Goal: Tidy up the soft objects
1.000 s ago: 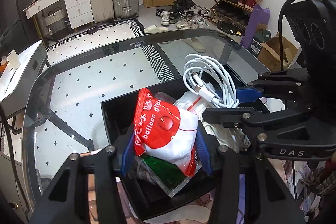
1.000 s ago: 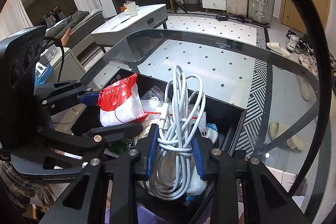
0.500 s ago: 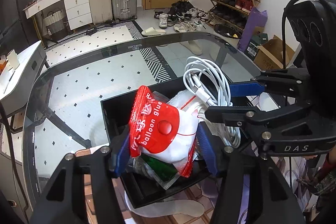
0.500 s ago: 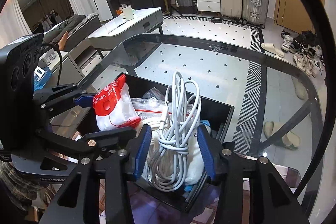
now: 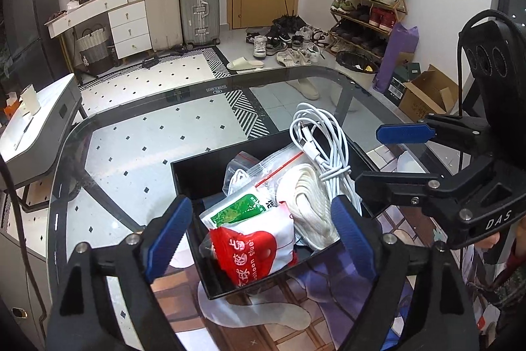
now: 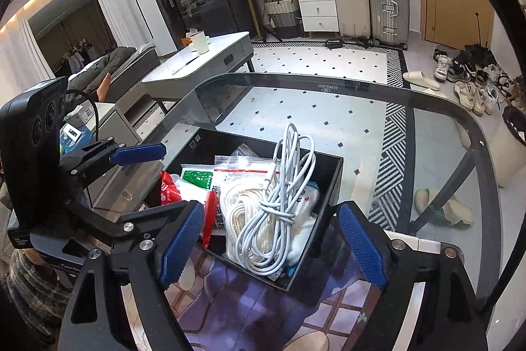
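The red and white balloon glue bag lies in the black box on the glass worktop, right at its near edge. The white charging cable sits bunched up beside it, on top of a coil of cream cord. The left gripper has its jaws opening, with the bag below them but not pinched. The right gripper is opening too, above the cable, not squeezing it. Both things look light and squishy. The bag looks slippery, so pinch its fat middle. The cable is floppy, so grab the whole bunch in the middle.
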A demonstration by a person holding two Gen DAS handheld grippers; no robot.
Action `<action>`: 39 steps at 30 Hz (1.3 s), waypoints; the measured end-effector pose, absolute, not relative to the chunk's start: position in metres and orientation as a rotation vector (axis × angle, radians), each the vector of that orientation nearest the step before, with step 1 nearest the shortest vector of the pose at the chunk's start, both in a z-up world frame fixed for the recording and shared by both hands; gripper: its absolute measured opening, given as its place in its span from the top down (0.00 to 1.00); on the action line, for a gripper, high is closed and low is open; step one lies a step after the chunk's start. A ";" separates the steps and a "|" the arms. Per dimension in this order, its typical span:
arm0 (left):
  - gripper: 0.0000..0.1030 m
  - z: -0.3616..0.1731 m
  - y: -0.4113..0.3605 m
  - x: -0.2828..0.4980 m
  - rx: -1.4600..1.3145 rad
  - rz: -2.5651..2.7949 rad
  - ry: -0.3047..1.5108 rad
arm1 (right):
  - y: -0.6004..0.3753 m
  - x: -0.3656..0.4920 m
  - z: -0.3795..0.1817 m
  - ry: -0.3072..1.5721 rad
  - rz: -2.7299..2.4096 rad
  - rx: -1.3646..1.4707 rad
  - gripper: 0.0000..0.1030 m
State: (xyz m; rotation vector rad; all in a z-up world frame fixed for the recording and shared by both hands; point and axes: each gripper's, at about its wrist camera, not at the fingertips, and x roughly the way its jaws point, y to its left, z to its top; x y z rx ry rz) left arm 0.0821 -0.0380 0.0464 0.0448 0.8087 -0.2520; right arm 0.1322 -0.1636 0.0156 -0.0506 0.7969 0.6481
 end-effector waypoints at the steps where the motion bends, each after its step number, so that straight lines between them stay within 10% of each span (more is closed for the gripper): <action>1: 0.14 0.047 -0.038 0.080 0.050 -0.245 0.801 | -0.164 0.130 0.016 0.792 0.642 -0.052 0.15; 39: 0.03 0.010 -0.019 0.026 -0.062 -0.141 0.638 | -0.204 0.062 -0.016 0.471 0.552 0.048 0.01</action>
